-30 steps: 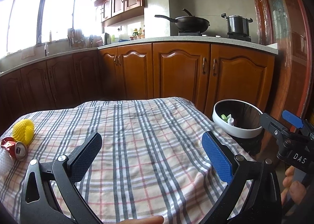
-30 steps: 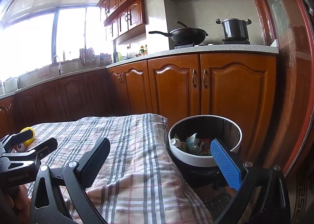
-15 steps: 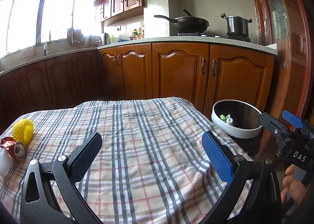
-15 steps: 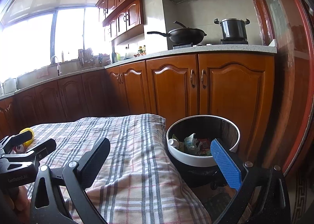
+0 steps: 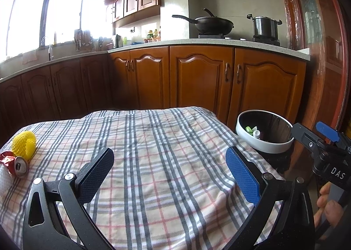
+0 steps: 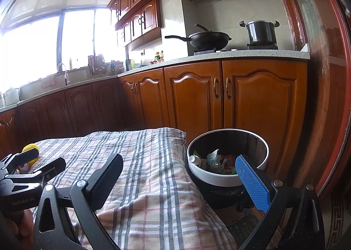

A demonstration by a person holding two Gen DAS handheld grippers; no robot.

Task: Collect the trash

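Note:
A yellow foam net (image 5: 24, 144), a crushed red can (image 5: 18, 163) and a white wrapper (image 5: 4, 181) lie at the left edge of the plaid-covered table (image 5: 158, 153). A white-rimmed black trash bin (image 5: 264, 134) with trash inside stands off the table's right end; it also shows in the right wrist view (image 6: 228, 158). My left gripper (image 5: 170, 167) is open and empty over the table's middle. My right gripper (image 6: 178, 175) is open and empty between the table edge and the bin. The yellow net (image 6: 30, 150) shows partly behind the left gripper's fingers (image 6: 51, 167) in the right wrist view.
Brown wooden cabinets (image 5: 197, 76) run behind the table under a speckled counter with a wok (image 5: 210, 25) and a pot (image 5: 264, 26). A red-brown door frame (image 6: 326, 96) stands to the right of the bin.
Both views shifted only slightly. The left wrist view shows a bit more of the table's left edge with the can and wrapper. Both grippers stay open.

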